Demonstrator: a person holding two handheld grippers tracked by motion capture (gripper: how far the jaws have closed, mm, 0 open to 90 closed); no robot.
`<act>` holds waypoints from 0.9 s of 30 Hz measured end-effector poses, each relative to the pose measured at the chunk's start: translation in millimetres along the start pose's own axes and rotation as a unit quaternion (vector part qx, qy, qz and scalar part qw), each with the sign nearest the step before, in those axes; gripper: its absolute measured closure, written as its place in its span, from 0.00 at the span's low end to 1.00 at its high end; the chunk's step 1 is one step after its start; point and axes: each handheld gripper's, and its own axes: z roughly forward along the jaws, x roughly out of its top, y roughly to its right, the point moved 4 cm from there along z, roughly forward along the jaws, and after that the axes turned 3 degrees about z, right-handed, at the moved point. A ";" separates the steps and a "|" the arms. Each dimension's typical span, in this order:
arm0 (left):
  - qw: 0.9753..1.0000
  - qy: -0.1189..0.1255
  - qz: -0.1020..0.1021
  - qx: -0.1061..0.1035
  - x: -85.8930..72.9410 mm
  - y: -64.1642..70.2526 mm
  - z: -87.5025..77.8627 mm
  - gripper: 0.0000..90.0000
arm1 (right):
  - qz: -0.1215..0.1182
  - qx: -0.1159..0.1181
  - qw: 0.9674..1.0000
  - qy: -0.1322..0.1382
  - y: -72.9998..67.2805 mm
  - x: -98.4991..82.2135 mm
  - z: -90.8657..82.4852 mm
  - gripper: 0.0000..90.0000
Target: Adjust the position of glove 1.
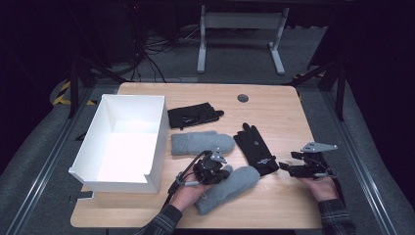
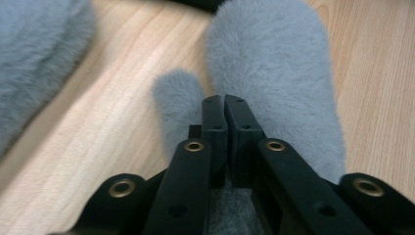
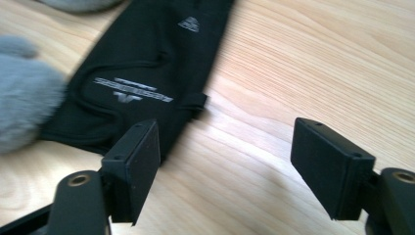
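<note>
A grey fluffy mitten [image 1: 240, 183] lies near the table's front edge, thumb to the left and fingertip end pointing away in the left gripper view [image 2: 274, 58]. My left gripper [image 1: 215, 169] [image 2: 224, 100] rests on it with its jaws pressed together, pinching its fabric near the thumb. To the right, a black glove [image 1: 254, 147] [image 3: 147, 58] with white printing lies flat. My right gripper [image 1: 288, 166] [image 3: 225, 161] is wide open just off the glove's cuff, holding nothing, with its left jaw at the cuff's edge.
A second grey mitten [image 1: 203, 143] [image 2: 34, 58] lies behind the first. A pair of black gloves [image 1: 193, 115] sits farther back. A white open box [image 1: 88, 147] takes up the table's left side. A round grommet [image 1: 242, 98] is near the far edge.
</note>
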 end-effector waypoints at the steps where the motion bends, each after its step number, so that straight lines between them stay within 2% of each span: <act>1: 1.000 0.004 0.000 0.007 0.8 -2.2 -2.6 0.92 | 0.001 -0.010 1.000 -0.003 2.1 -0.9 0.7 0.29; 4: 1.000 0.013 -0.001 0.019 3.9 -10.4 -11.5 0.82 | 0.006 -0.022 1.000 -0.003 7.1 -1.9 1.3 0.27; 8: 0.999 0.025 -0.003 0.037 9.1 -22.0 -22.2 0.65 | 0.011 -0.043 0.999 -0.001 14.2 -3.5 1.6 0.26; 12: 0.999 0.030 -0.006 0.045 12.0 -29.1 -26.9 0.55 | 0.011 -0.048 0.999 -0.001 16.0 -5.2 2.6 0.26; 15: 0.998 0.035 -0.008 0.057 15.3 -39.9 -31.9 0.50 | 0.010 -0.051 0.999 -0.001 17.9 -8.1 4.8 0.25; 17: 0.996 0.051 -0.015 0.069 15.8 -50.6 -34.4 0.49 | 0.009 -0.053 0.999 -0.003 18.8 -9.2 5.8 0.25; 18: 0.996 0.051 -0.015 0.069 15.8 -50.6 -34.4 0.48 | 0.010 -0.051 0.999 -0.005 19.1 -9.6 6.5 0.24; 19: 0.996 0.036 -0.016 0.084 15.1 -58.5 -34.6 0.47 | 0.011 -0.051 0.999 -0.008 19.5 -9.9 7.7 0.23; 22: 0.995 0.038 -0.020 0.095 16.2 -65.9 -36.4 0.46 | 0.009 -0.049 0.999 -0.004 19.1 -11.1 9.7 0.22; 24: 0.992 0.041 -0.025 0.112 17.5 -73.4 -37.3 0.46 | 0.007 -0.050 0.999 -0.005 18.6 -11.0 10.4 0.20; 27: 0.991 0.044 -0.031 0.126 16.4 -81.4 -33.7 0.46 | 0.001 -0.050 0.999 -0.002 15.5 -10.7 13.1 0.17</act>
